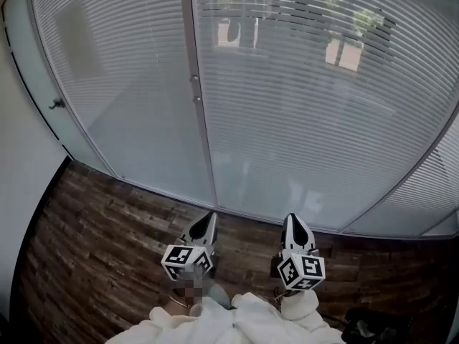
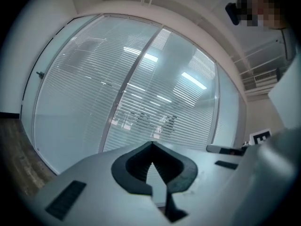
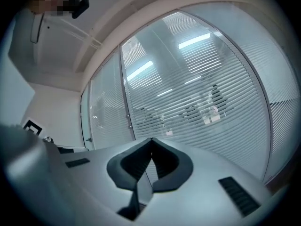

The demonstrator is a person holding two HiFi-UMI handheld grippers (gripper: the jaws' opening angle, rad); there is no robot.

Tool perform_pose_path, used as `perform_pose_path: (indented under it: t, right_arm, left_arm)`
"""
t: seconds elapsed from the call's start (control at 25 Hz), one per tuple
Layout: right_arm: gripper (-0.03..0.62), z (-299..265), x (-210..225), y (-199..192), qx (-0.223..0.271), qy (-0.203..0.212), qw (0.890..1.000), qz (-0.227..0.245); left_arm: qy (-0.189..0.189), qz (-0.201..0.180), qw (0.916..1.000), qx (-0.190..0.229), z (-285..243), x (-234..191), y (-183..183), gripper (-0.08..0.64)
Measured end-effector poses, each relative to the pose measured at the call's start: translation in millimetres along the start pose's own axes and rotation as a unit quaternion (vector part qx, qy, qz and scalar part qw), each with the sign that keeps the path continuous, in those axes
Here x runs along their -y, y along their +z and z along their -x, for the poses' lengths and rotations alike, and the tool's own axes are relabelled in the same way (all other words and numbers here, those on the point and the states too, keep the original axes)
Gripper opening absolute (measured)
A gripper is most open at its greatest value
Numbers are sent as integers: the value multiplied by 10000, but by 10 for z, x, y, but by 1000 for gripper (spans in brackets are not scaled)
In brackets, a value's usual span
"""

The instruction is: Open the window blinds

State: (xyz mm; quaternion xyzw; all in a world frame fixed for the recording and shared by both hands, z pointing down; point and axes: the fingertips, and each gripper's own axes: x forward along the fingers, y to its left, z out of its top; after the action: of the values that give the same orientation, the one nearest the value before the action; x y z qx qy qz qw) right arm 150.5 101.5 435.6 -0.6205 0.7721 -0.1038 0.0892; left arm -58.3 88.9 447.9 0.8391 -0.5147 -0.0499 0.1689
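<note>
White horizontal blinds hang behind tall glass panes that fill the wall ahead. Their slats lie nearly flat against the glass low down and are tilted enough higher up for shapes to show through. A grey upright frame post between two panes carries two small knobs. My left gripper and right gripper are side by side over the floor, pointing level at the glass and short of it. Both are shut and empty. In the left gripper view the shut tips face the blinds. The right gripper view shows the same, tips closed before the blinds.
Dark wood-plank floor runs up to the base of the glass. A white wall and a narrow pane with a small handle are at the left. A dark object lies on the floor at the bottom right. White sleeves show below the grippers.
</note>
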Motion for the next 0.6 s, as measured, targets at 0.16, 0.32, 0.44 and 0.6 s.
perform_pose_path:
  t: [0.16, 0.32, 0.44, 0.6]
  right_arm:
    - [11, -315, 186, -129, -90, -112, 9998, -144]
    - [11, -781, 311, -49, 11, -232, 9996, -137]
    - [11, -1192, 370, -71, 40, -280, 9994, -182]
    - [11, -1738, 348, -105, 99, -250, 9995, -147]
  left_arm:
    - [77, 8, 10000, -17, -343, -197, 21, -5]
    - [-8, -48, 10000, 26, -829, -390, 206, -5]
    - [-93, -61, 9999, 31, -1222, -584, 294, -5]
    - [-197, -79, 9998, 35, -1695, -876, 393, -5]
